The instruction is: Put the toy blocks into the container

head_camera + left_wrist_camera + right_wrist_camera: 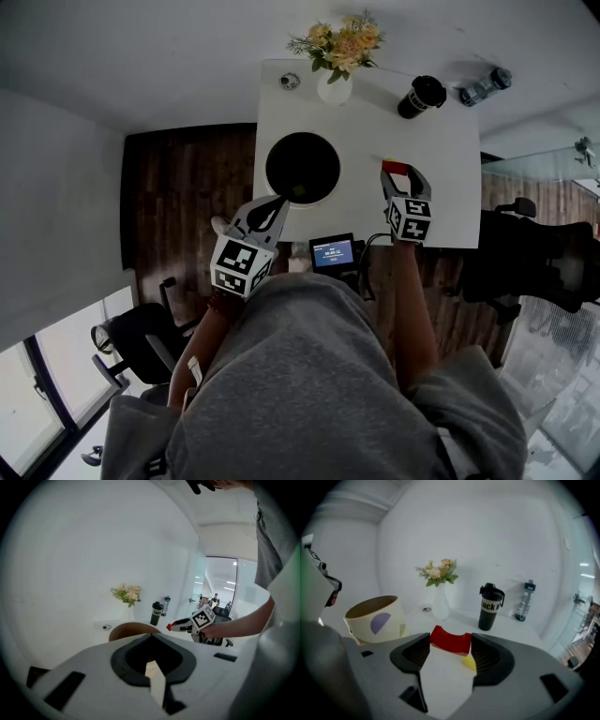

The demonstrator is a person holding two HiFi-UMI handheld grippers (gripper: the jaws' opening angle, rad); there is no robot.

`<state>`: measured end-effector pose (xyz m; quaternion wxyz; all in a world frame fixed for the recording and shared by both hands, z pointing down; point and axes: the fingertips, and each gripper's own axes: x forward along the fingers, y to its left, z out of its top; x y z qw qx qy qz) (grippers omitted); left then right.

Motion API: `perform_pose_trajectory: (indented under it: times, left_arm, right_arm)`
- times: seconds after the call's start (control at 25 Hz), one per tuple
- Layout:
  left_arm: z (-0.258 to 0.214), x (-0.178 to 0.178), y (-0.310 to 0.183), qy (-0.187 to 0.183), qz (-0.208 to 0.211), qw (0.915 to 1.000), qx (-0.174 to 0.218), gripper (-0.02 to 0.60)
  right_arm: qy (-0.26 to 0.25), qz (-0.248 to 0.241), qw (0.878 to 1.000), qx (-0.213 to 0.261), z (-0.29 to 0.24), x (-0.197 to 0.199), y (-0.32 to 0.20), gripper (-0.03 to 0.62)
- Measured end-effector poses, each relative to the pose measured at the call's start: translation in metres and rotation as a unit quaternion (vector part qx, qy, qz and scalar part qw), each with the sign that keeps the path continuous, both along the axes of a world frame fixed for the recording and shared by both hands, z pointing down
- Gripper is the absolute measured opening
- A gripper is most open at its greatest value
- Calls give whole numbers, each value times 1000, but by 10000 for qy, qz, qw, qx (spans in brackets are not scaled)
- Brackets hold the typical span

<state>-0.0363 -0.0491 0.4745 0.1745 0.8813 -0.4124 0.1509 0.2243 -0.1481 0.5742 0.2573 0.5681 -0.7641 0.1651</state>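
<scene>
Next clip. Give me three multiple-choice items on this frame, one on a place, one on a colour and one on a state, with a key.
1. Where does the tumbler stand?
A. between the vase and the bottle
B. on the floor
C. left of the vase

2. What colour is the block between the jaws of the right gripper?
A. green
B. red
C. blue

3. What state is the right gripper in?
A. open and empty
B. shut and empty
C. shut on the block

Key:
1 A: in the head view the tumbler sits at the table's far side with the vase to its left and the bottle to its right.
2 B: the right gripper view shows a red block.
3 C: both pads press the block's sides, off to the right of the container.
</scene>
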Motion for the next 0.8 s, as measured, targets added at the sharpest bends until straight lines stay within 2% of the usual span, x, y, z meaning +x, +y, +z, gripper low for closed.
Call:
perform_pose_trajectory:
  times: [0.16, 0.4, 0.8]
  left_arm:
    - [1, 1, 0, 9, 2, 10000, 1, 3]
    - [0, 0, 0, 40, -51, 10000, 10, 3]
    - [4, -9, 1, 38, -165, 9998, -36, 3]
  right_arm:
    - [-88, -613, 9969, 480, -41, -35, -8, 279]
    - [-135, -1561, 9822, 1038, -94, -93, -6, 279]
    - [-23, -2620, 9568, 1257, -112, -159, 10, 279]
